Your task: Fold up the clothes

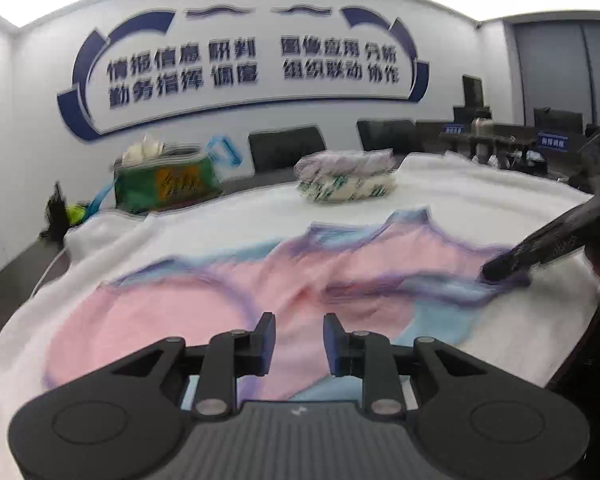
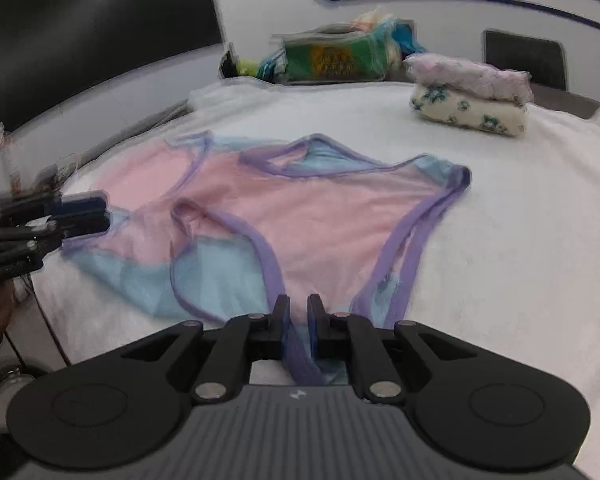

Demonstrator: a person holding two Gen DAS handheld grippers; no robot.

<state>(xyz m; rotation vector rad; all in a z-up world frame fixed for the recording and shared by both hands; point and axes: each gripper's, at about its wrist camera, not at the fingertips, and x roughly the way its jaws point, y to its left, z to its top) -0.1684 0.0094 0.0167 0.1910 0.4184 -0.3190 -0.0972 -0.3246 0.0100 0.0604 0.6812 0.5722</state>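
A pink and light-blue garment with purple trim (image 1: 204,300) lies spread and rumpled on a white towel-covered table (image 1: 440,200). It also shows in the right wrist view (image 2: 300,208). My left gripper (image 1: 299,330) is open, its fingers just above the garment's near pink part. In the right wrist view the left gripper (image 2: 96,216) sits at the garment's left edge. My right gripper (image 2: 298,312) is shut on the garment's purple-trimmed blue edge. In the left wrist view the right gripper (image 1: 500,270) presses that edge at the right.
Two folded garments are stacked (image 1: 346,180) at the far side of the towel, also seen in the right wrist view (image 2: 470,94). A green bag with cloths (image 1: 166,178) stands at the far left. Dark chairs (image 1: 286,148) stand behind the table.
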